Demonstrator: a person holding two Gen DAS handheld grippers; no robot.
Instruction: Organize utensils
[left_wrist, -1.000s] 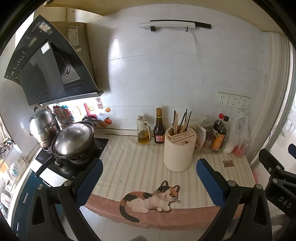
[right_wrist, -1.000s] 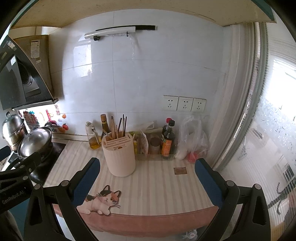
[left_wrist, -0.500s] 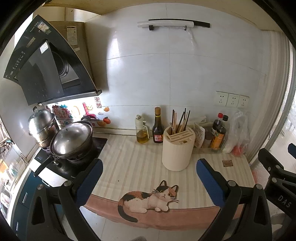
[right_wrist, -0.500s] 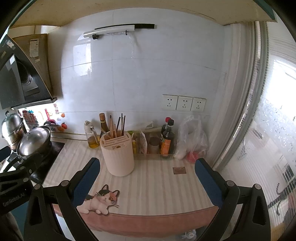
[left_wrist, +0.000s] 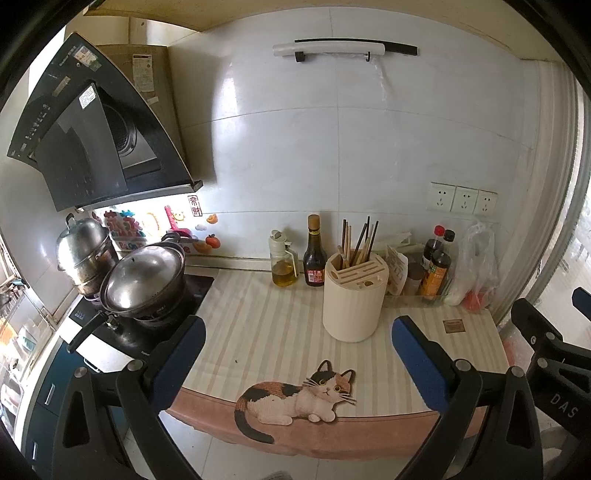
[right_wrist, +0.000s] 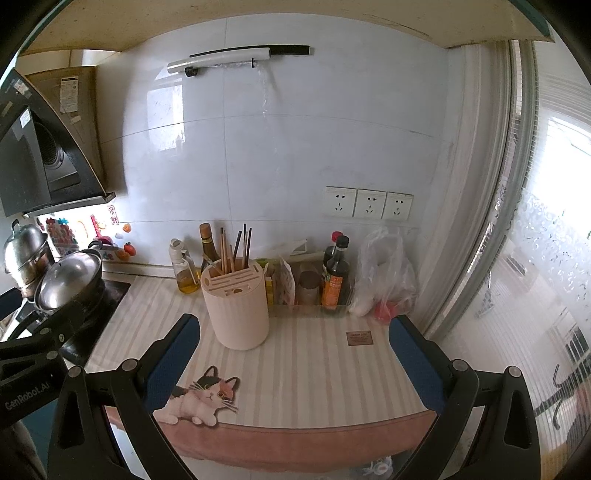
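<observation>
Chopsticks (left_wrist: 360, 240) stand tilted in upright cream holder (left_wrist: 354, 299).

Both wrist views look down from off the counter's front edge toward the white tiled wall, sharing the cream ribbed cylindrical utensil holder (left_wrist: 354, 295) (right_wrist: 236, 304); the right view sits further right of it.

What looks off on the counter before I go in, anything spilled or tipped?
Nothing stands out. The holder stands upright on the mat with chopsticks in it, leaning at mixed angles. The bottles along the wall are upright, and no spill shows. Both hand-held grippers are open and empty.
</observation>
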